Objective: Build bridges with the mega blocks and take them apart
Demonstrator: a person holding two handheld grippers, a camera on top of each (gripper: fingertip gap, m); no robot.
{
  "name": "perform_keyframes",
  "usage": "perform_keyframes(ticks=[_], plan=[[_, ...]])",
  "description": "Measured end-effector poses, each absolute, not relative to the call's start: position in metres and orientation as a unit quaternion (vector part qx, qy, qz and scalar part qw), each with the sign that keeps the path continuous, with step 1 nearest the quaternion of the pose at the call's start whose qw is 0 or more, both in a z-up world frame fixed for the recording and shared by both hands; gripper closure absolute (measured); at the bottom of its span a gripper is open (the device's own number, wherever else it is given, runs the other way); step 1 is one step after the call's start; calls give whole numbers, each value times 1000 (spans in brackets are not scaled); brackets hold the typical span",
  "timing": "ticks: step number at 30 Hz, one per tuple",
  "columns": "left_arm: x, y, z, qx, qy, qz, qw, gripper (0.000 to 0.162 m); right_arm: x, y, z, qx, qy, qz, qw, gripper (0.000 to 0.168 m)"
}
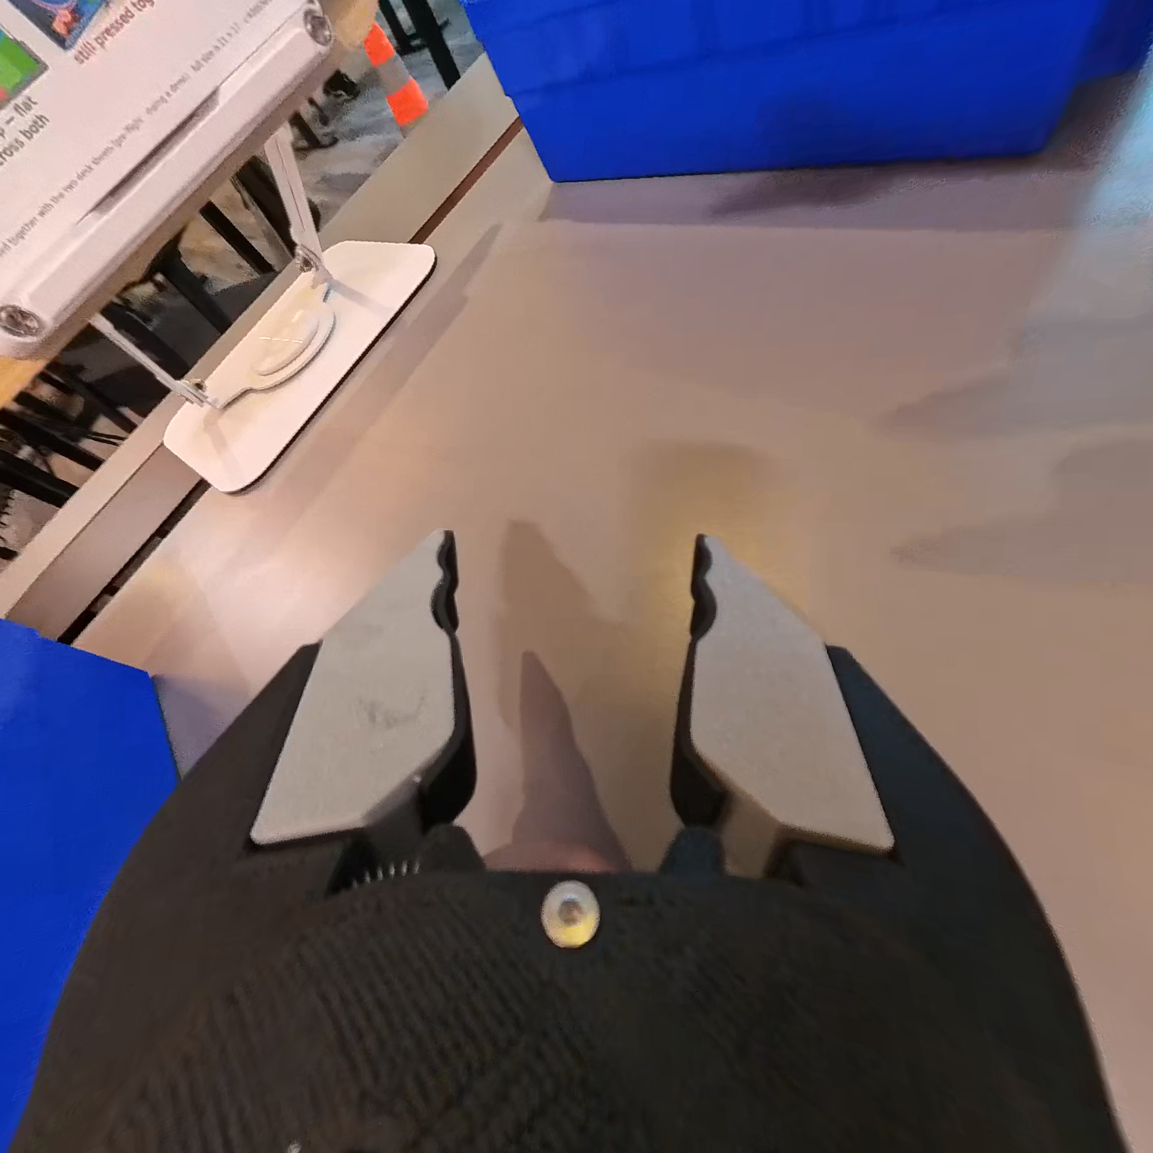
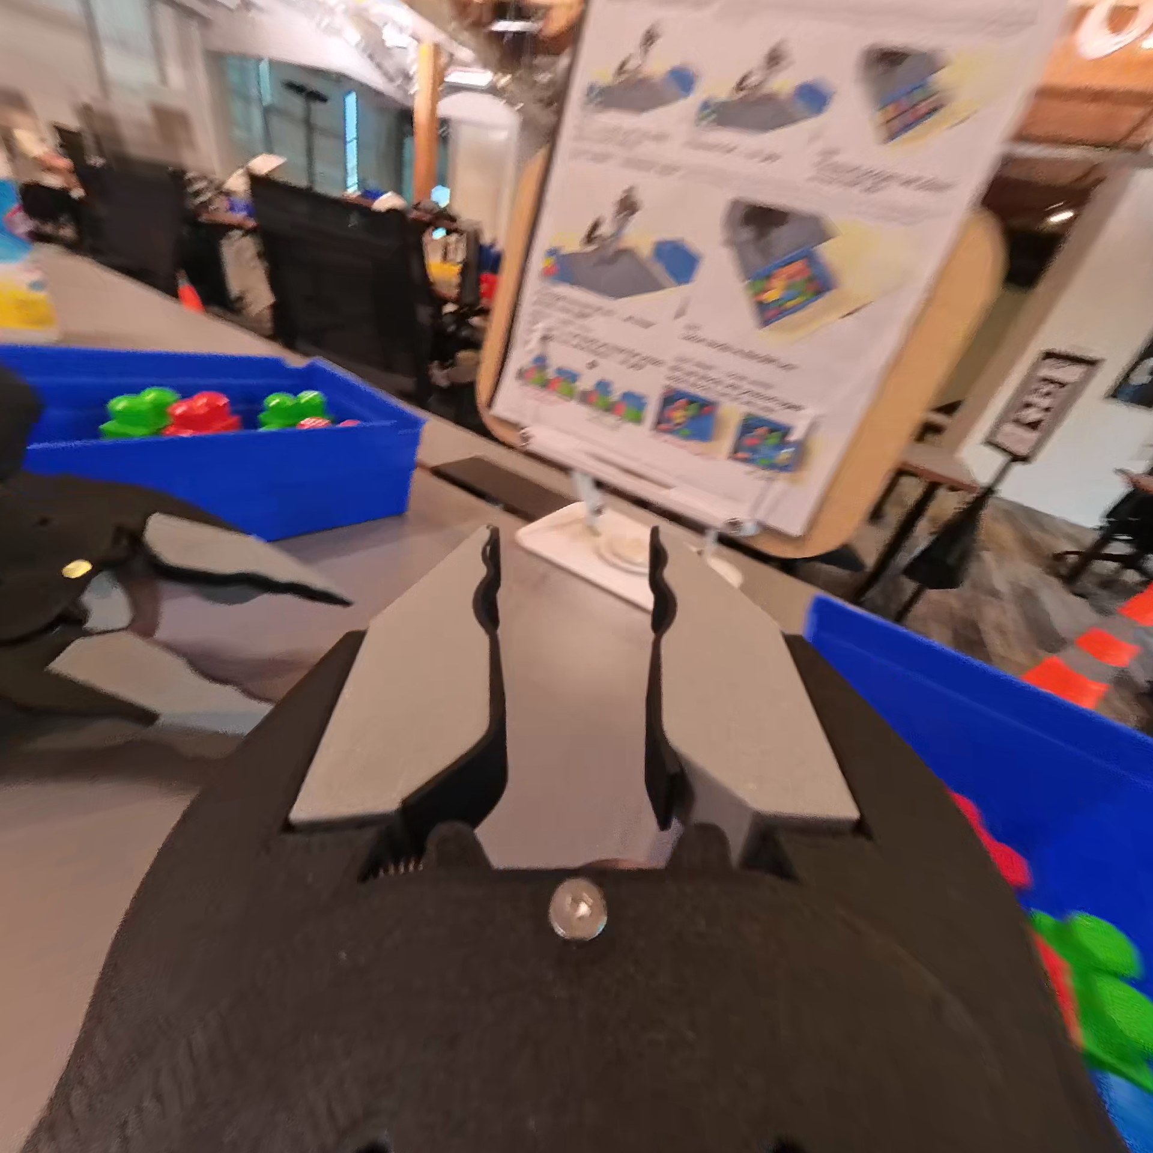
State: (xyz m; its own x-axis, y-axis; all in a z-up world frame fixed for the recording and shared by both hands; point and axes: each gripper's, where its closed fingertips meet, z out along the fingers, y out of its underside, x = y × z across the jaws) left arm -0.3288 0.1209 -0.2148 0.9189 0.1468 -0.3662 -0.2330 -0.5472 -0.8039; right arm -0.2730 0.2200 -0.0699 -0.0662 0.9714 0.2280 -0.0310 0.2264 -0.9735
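The grey bench point(image 2: 561, 686) is bare between two blue bins point(image 2: 249, 474). Green and red blocks point(image 2: 206, 408) lie in them: likely light, stiff, slick plastic, best pinched across flat sides. Left gripper point(image 1: 574, 561) and right gripper point(image 2: 571, 549) have jaws spread, empty.

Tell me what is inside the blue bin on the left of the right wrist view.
Green and red mega blocks poke above the blue bin rim. Its near wall hides anything lower inside.
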Motion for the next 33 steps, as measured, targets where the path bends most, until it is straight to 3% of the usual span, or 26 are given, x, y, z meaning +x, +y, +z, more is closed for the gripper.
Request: perform_keyframes(ticks=[7, 12, 17, 26, 33], plan=[[-344, 95, -176, -819, -84, 168, 542, 86, -286, 197, -97, -391, -611, 442, 527, 128], [-357, 24, -120, -755, -182, 165, 608, 90, -288, 205, -101, -408, -602, 461, 508, 128], [-438, -96, -79, -710, -318, 282, 561, 102, -292, 198, -107, -404, -611, 464, 498, 128], [-515, -148, -160, -776, -443, 265, 362, 101, -293, 197, -111, -401, -618, 456, 499, 128], [-532, -143, -206, -794, -469, 258, 288, 106, -294, 201, -110, -408, -612, 466, 492, 128]])
